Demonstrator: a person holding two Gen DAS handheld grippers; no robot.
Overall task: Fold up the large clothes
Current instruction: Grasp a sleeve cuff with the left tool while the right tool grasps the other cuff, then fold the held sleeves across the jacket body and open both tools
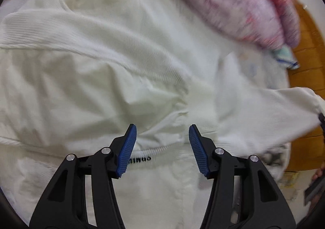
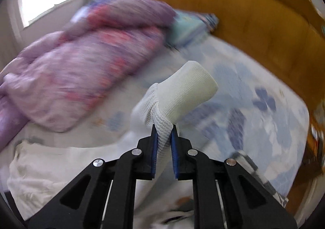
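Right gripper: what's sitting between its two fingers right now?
In the right wrist view, the right gripper is pinched on the white garment's ribbed cuff, which sticks out past the tips.

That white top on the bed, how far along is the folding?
Early on. The white top lies spread out and rumpled on the bed; no finished fold shows. The right gripper is pinching the sleeve cuff, lifted. The left gripper hovers open above the collar. Everything else remains.

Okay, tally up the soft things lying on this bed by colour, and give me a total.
White: 1, the white garment, its cuff pinched in the right gripper.
Purple and pink: 1, the quilt.
Pale teal: 1, the folded cloth beyond the quilt.
Total: 3
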